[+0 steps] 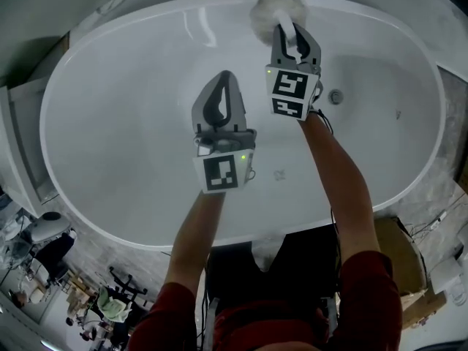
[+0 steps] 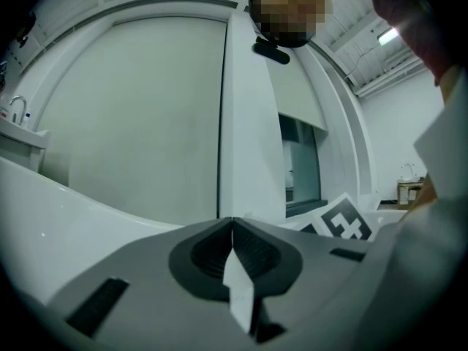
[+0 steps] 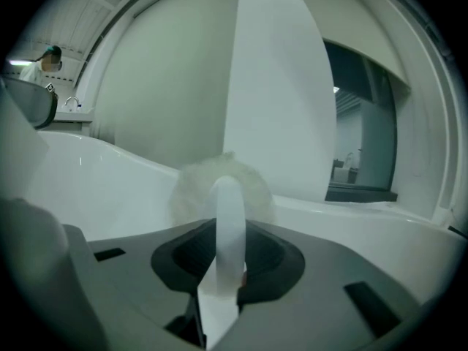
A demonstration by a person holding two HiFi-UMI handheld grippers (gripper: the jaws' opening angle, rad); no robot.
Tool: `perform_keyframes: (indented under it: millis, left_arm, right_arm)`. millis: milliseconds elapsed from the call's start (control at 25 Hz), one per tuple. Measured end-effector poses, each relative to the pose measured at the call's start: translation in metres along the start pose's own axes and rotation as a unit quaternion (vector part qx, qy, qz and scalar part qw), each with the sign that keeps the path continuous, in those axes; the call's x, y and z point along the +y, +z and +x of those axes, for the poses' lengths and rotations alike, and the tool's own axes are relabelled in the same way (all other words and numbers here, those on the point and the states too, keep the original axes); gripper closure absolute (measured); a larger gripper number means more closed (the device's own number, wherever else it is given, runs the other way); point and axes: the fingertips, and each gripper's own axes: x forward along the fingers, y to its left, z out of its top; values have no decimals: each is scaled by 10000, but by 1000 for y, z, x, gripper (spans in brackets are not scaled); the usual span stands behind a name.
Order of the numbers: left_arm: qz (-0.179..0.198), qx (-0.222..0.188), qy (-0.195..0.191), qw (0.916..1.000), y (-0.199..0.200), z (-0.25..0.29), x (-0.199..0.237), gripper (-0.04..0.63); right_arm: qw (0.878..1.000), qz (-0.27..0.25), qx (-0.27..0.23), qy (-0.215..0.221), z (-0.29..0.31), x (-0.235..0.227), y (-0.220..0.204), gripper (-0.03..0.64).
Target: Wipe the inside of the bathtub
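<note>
The white oval bathtub (image 1: pixel 110 134) fills the head view. My right gripper (image 1: pixel 295 36) reaches to the tub's far side and is shut on the white handle (image 3: pixel 229 218) of a fluffy round scrubber (image 1: pixel 272 9). The scrubber head (image 3: pixel 194 189) rests against the tub's far inner wall near the rim. My left gripper (image 1: pixel 224 80) hovers over the middle of the tub, shut, with nothing between its jaws. In the left gripper view, the left gripper (image 2: pixel 232 222) shows its jaws pressed together, facing the tub's far rim (image 2: pixel 88 196).
A round metal fitting (image 1: pixel 336 96) sits on the tub wall right of my right gripper. A cardboard box (image 1: pixel 398 258) stands on the floor at the right, and assorted clutter (image 1: pixel 51 232) lies at the lower left. A faucet (image 2: pixel 18 108) and a distant person (image 3: pixel 40 64) show beyond the tub.
</note>
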Motion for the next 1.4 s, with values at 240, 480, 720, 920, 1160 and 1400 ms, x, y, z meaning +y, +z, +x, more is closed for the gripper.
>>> perform_keyframes:
  millis: [240, 480, 720, 920, 1160, 1400]
  left_arm:
    - [17, 76, -297, 9995, -5, 18, -48, 580]
    - [46, 107, -560, 9984, -8, 34, -97, 580]
    - [118, 103, -725, 9972, -10, 48, -133, 580]
    - [151, 107, -799, 9966, -10, 64, -171, 580]
    - [189, 93, -968, 9951, -12, 83, -214, 580]
    - [186, 119, -1127, 9934, -14, 96, -255, 580]
  right_arm:
    - [9991, 171, 99, -372, -11, -65, -17, 518]
    - [9970, 370, 145, -665, -23, -123, -32, 518]
    - [9951, 489, 130, -848, -31, -166, -44, 517]
    - [9939, 591, 69, -927, -37, -209, -51, 518]
    - [9910, 674, 105, -1156, -44, -260, -64, 518]
    - [9887, 732, 98, -1301, -57, -300, -78, 518]
